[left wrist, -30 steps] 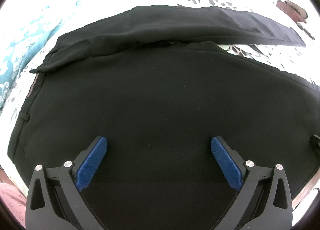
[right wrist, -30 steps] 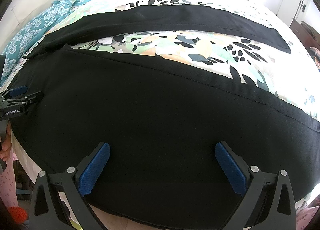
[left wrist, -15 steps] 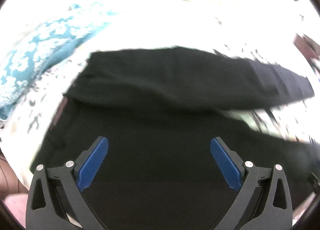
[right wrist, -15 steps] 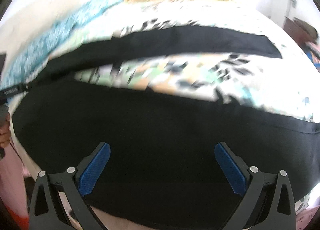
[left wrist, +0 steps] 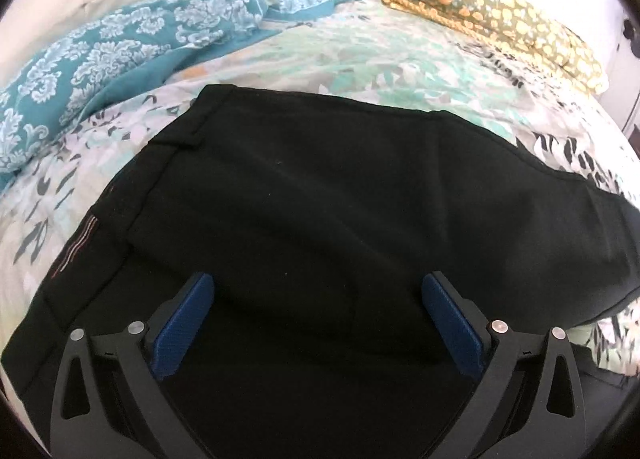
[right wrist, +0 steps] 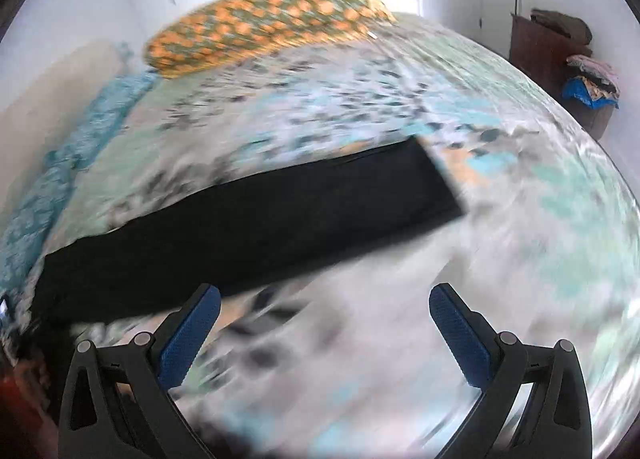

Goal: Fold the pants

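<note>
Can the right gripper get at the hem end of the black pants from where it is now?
Probably yes. The right gripper is open and empty, and only bare floral bedspread lies between it and the hem end of the black pants. The view is blurred.

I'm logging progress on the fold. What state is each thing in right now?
pants: lying on the bed, legs seemingly one over the other, not yet folded short.
left gripper: open, empty, over the pants.
right gripper: open, empty, over bare sheet.
floral bedsheet: spread out.
teal patterned blanket: rumpled.
orange-patterned bedding: folded.
</note>
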Tool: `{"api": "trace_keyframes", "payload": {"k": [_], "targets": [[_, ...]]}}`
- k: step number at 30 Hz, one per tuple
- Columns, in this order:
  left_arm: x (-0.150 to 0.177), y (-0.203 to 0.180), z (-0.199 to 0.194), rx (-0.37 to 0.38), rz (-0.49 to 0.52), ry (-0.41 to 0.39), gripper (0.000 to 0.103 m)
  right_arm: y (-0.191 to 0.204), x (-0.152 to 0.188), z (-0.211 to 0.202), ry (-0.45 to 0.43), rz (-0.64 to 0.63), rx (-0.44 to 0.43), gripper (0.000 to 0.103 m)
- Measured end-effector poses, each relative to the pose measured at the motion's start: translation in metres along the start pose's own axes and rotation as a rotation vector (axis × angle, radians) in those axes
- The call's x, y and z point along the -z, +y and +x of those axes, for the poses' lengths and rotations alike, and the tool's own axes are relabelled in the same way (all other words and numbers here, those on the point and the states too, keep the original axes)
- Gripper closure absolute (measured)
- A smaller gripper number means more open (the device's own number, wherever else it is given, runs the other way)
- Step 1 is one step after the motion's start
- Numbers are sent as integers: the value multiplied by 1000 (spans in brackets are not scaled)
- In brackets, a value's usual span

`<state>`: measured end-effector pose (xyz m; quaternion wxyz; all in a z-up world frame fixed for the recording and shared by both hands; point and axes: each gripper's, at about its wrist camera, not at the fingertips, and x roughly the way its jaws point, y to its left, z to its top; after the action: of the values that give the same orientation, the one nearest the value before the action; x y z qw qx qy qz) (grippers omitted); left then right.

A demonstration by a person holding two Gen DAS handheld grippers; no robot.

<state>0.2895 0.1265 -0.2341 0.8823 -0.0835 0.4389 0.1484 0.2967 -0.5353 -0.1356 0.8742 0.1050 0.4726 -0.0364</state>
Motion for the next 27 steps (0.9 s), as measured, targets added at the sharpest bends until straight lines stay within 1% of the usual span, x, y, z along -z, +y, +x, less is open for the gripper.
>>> {"api": "trace_keyframes", "payload": {"k": [1,3,6,8,10,12,13,14,15,16,17,18,19,20,21,22,24,25,26,27], "targets": [[0,0,2,4,-4,-1,1,-19,-19,19,31,37,39,0],[1,1,4,2,-3,-9,1,-43,-49,50,64,107,75,0],[4,-2,4,-16,9,-22,1,-58,-80,78,80,137,68,0],[6,-4,3,-30,17,-31,1,-57,-95,97,108,113,82,0],[6,-6,4,-45,27,-35,1,-50,-109,117,129,45,113,0],[8,-8,4,-53,32,-38,1,-46,-117,129,118,-19,130,0],[8,-8,4,-57,34,-39,1,-45,-119,133,107,-38,130,6],[8,-9,5,-60,36,-40,1,-46,-119,136,101,-39,105,30],[8,-9,5,-64,38,-40,1,-49,-118,141,122,-19,60,51],[8,-10,5,-70,41,-40,1,-50,-116,144,138,-5,72,88],[8,-10,5,-72,43,-39,1,-49,-115,140,121,5,65,89],[8,-10,5,-73,43,-39,1,-49,-111,130,78,12,51,95],[8,-10,6,-74,44,-38,1,-46,-107,114,32,19,22,98],[8,-10,6,-75,44,-38,1,-42,-100,96,-15,23,-11,98],[8,-10,6,-76,45,-38,1,-33,-90,69,-78,19,-53,98],[8,-10,6,-77,46,-37,1,-24,-80,50,-114,9,-81,98],[8,-10,6,-80,47,-35,1,-3,-49,-4,-199,-34,-136,98],[7,-11,6,-81,48,-34,1,7,-19,-42,-245,-34,-180,98],[7,-11,6,-82,48,-33,1,13,-3,-59,-261,-23,-196,98],[7,-11,5,-83,48,-31,1,17,25,-84,-275,9,-217,98]]}}
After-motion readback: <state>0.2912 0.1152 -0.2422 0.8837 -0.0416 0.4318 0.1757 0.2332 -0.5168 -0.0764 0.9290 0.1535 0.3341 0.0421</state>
